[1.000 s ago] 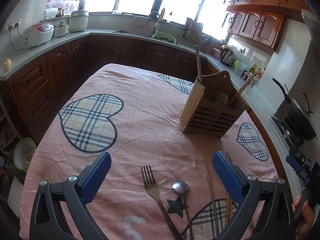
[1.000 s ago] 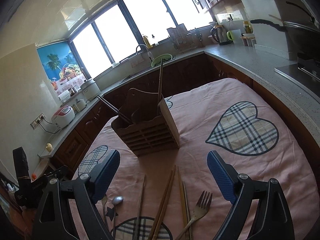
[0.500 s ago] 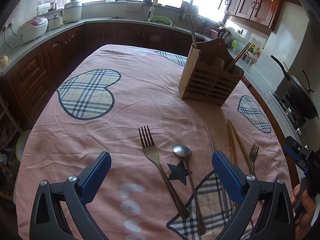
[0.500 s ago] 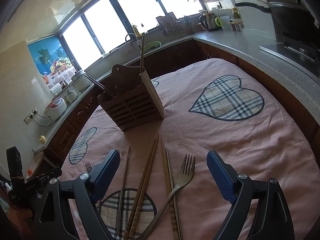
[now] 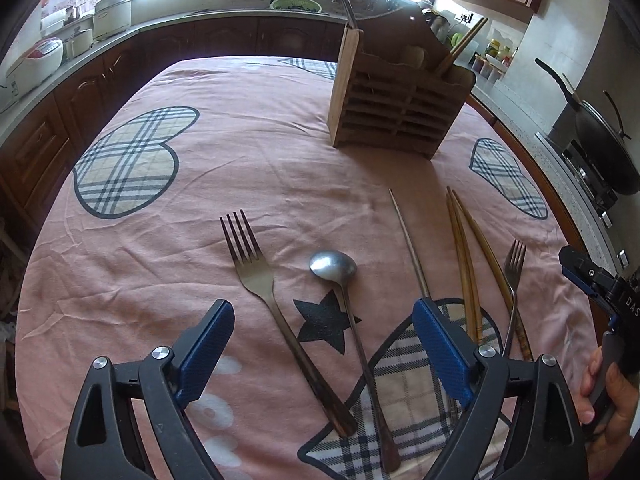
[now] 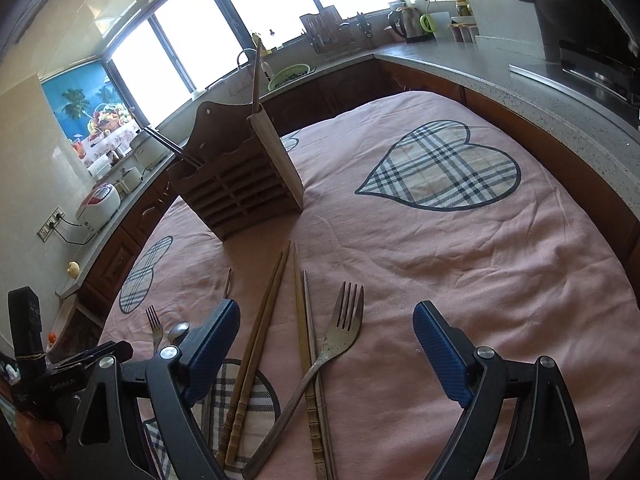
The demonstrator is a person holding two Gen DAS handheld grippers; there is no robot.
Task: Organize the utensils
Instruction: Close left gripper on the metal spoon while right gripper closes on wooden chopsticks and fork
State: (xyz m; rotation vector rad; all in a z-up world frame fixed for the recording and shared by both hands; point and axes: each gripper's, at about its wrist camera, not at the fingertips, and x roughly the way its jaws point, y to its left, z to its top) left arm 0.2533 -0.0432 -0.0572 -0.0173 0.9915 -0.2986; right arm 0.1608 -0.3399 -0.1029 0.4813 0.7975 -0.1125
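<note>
Left gripper (image 5: pixel 320 336), empty, jaws closing, hung over the fork (image 5: pixel 256 276) and spoon (image 5: pixel 334 268); right gripper (image 6: pixel 326 334) gaped empty, both poised to pick.

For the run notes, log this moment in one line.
left gripper: closing, empty, above fork and spoon | right gripper: open, empty | holder: upright

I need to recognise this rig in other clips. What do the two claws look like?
Both match: the left claw and right claw have black angular frames with silver bolts and blue textured pads. White lettering marks the black body of the left one.
</note>
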